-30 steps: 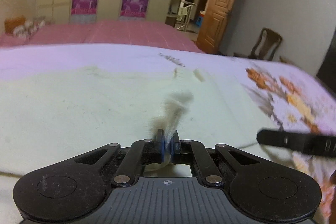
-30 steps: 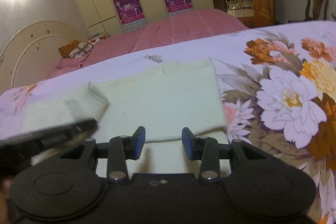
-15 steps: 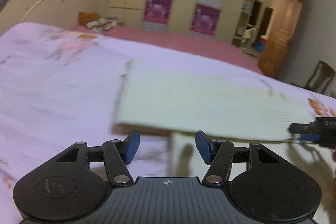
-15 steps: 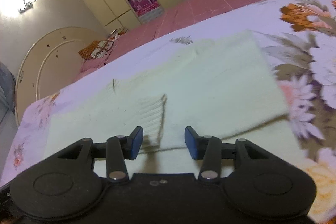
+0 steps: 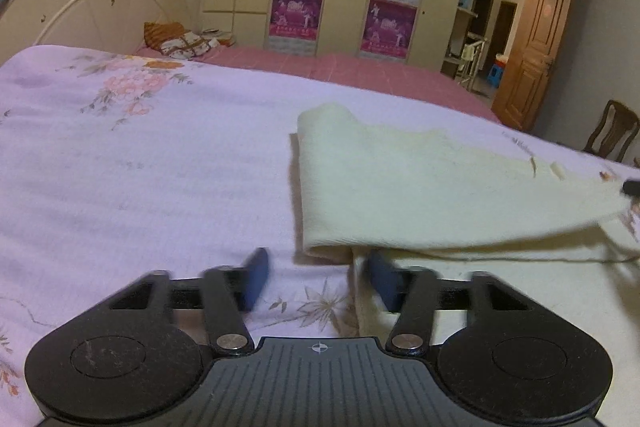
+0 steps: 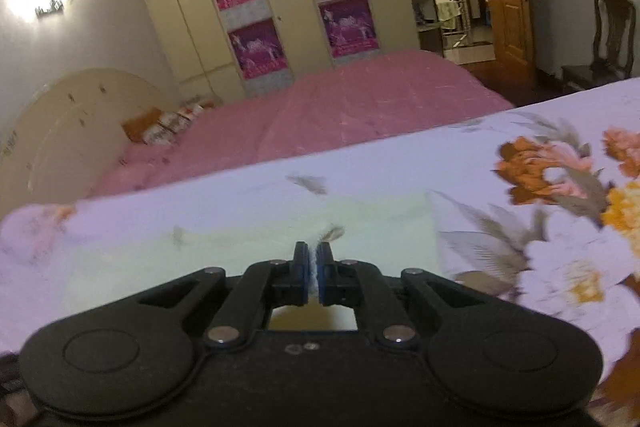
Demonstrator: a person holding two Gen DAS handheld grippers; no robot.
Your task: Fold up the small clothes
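Since the earlier frame, the right gripper has pinched shut on the cloth on the bed. Motion blurs its fingers. Left gripper is closing, fingers apart, just before the cloth's near folded corner, nothing held.

Bare floral bedspread lies open left of the folded cream garment; nothing stands there.

A bed in a lilac floral sheet is filling the lower frame. A pale yellow folded garment is lying on it at centre right, one layer lifting off the sheet at right.
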